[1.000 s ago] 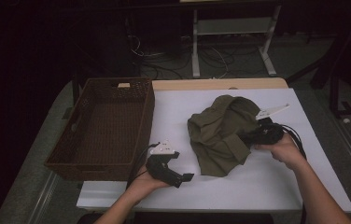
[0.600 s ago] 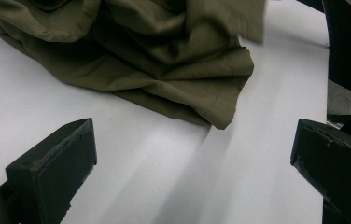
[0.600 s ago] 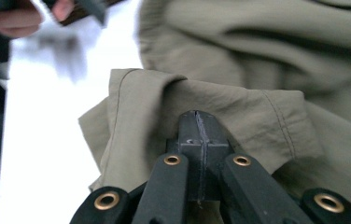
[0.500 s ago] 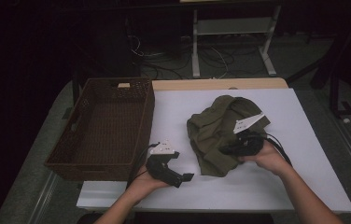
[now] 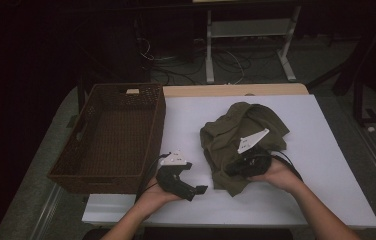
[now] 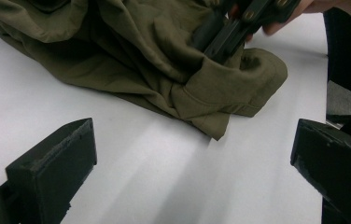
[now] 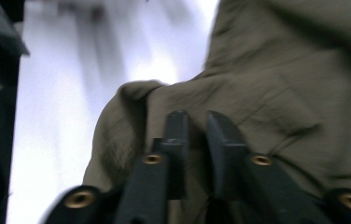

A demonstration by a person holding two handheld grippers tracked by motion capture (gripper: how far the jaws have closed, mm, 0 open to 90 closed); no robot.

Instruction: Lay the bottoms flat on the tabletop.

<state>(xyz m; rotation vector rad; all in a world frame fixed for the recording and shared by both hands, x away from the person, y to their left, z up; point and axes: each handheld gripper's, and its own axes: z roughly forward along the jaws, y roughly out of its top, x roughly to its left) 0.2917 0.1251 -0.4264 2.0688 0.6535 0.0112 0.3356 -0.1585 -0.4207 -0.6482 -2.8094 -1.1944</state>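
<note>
While my right gripper (image 5: 233,167) pinches the olive garment (image 5: 236,135), my left gripper (image 5: 198,190) rests spread just beside its near hem. That garment lies crumpled mid-table (image 5: 321,165), right of the wicker basket (image 5: 83,172); beyond, a dark room.

1. Left gripper (image 5: 200,189): black body, blocky square-ended jaws, grey three-cornered plate on top, thin black cable trailing.
2. Right gripper (image 7: 197,122): black narrow jaws, brass-coloured screws, pale plate, black cable.
3. Forearms: bare, no sleeves visible.
</note>
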